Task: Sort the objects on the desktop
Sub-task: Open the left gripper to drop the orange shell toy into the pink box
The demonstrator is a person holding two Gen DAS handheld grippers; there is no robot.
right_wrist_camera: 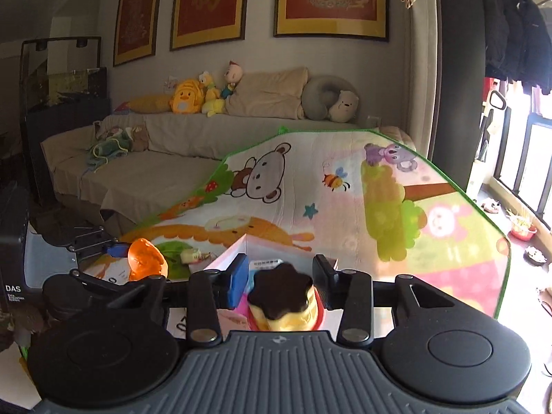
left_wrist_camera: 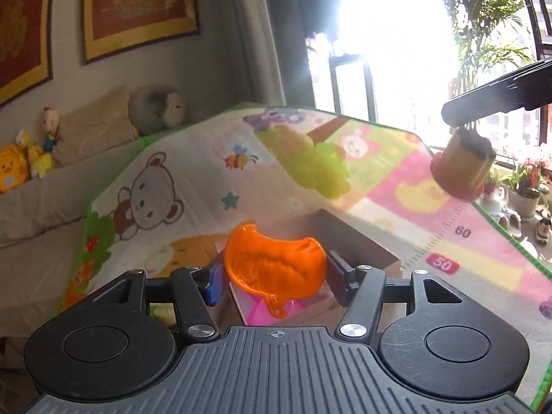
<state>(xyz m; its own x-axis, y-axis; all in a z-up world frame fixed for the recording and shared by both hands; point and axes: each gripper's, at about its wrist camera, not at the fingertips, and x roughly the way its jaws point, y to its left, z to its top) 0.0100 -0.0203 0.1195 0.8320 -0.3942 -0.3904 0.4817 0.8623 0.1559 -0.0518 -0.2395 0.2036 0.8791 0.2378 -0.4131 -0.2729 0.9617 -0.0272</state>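
My left gripper [left_wrist_camera: 274, 272] is shut on a translucent orange toy dish [left_wrist_camera: 274, 264], held above an open cardboard box [left_wrist_camera: 362, 245] with a pink item [left_wrist_camera: 265, 312] inside. My right gripper [right_wrist_camera: 281, 281] is shut on a toy pudding [right_wrist_camera: 281, 296] with a dark brown top and yellow body. In the left wrist view the right gripper [left_wrist_camera: 462, 120] hangs at the upper right with the pudding [left_wrist_camera: 462, 167] blurred under it. In the right wrist view the left gripper [right_wrist_camera: 120, 252] and orange dish [right_wrist_camera: 146, 262] sit at the left.
A cartoon play mat [left_wrist_camera: 193, 179] covers the table; its green edge [right_wrist_camera: 507, 241] marks the border. A small pale toy [right_wrist_camera: 191, 255] lies on the mat near the box [right_wrist_camera: 227, 258]. A sofa with plush toys [right_wrist_camera: 193, 98] stands behind. Window and plants are at the right [left_wrist_camera: 528, 179].
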